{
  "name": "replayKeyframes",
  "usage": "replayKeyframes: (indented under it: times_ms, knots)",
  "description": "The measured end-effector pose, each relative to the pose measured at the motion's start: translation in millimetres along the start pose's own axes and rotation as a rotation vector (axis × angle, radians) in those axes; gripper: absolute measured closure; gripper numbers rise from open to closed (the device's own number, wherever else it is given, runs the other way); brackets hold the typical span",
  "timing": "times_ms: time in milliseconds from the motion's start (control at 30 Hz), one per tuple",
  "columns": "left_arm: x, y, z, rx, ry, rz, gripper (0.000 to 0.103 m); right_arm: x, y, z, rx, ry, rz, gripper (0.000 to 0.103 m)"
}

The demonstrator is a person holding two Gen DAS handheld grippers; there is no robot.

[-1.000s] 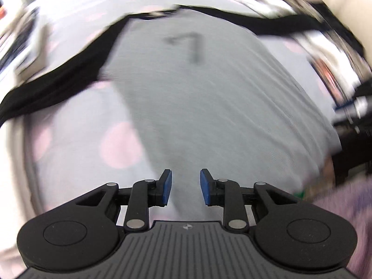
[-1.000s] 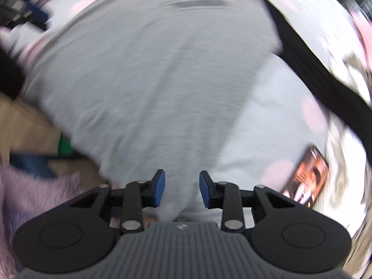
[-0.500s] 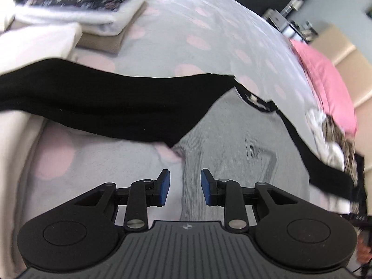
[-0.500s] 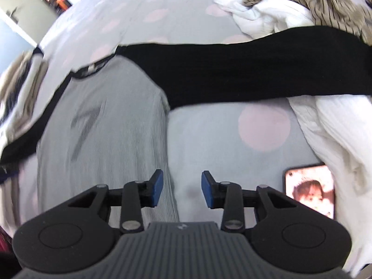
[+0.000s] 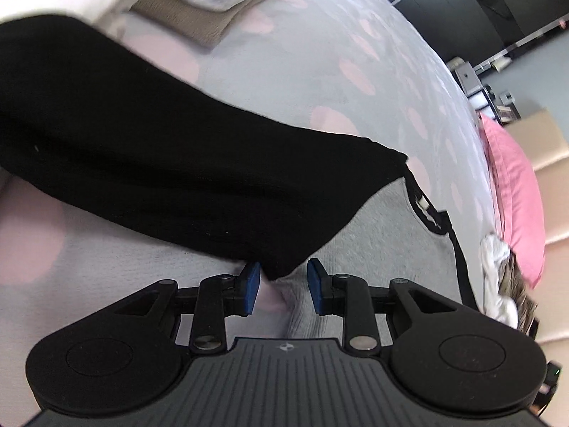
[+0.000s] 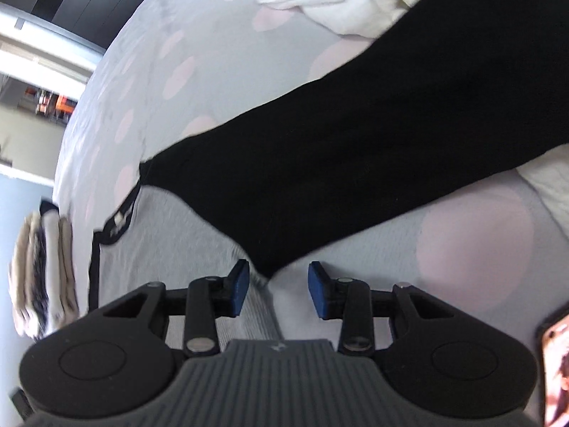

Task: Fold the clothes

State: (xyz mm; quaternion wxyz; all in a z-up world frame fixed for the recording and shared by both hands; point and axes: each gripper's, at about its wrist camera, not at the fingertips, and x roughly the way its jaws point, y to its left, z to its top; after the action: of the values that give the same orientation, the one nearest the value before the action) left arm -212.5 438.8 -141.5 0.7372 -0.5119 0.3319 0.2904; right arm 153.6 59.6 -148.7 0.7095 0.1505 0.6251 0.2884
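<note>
Left wrist: tool [image 5: 283, 286] open at black sleeve [image 5: 170, 163] armpit.

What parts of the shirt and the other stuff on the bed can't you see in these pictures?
- Shirt's lower half: both wrist views, hidden behind the gripper bodies.
- End of the left black sleeve: left wrist view, cut off by the left edge.
- End of the right black sleeve: right wrist view, cut off by the top right edge.
- Phone: right wrist view, mostly cut off by the right edge.
- Folded stack: right wrist view, blurred.
</note>
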Motion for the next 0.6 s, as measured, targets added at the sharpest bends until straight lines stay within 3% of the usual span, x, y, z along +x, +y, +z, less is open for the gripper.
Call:
replayKeyframes:
  times_ms: [67,167,200,233,300,433,533,600]
  knots:
    - [5.7,5.6,-0.1,-0.042,-0.02,-0.014,0.077,6.0,-4.7,5.1,0.061,-0.007,0.021,0.063]
    - [8.0,4.5,0.2,-0.046,-0.061,-0.018,0.079,12.3,2.3,6.9,0.054,-0.021,0.013,0.064]
    - [7.4,2.3,-0.7,-0.036,-0.074,-0.006,0.086,13.9,6.7,6.2,0.034,-0.025,0.003,0.066]
    - [6.9,0.1,-1.5,-0.025,-0.086,0.007,0.094,15.5,11.3,5.4,0.014,-0.03,-0.008,0.078]
    - [4.0,-2.4,-2.5,-0.009,-0.112,0.024,0.098,16.5,20.0,2.4,-0.033,-0.042,-0.046,0.094]
    - [-18.7,-7.0,1.7,0.04,-0.224,0.094,0.1,1.2,31.3,1.0,-0.117,-0.173,-0.163,0.097]
    - [-21.1,-4.5,8.0,0.052,-0.23,0.137,0.102,-6.4,33.5,4.8,-0.149,-0.237,-0.229,0.097]
    - [-13.4,-3.0,8.0,0.073,-0.206,0.17,0.102,-0.5,33.1,5.1,-0.162,-0.225,-0.243,0.098]
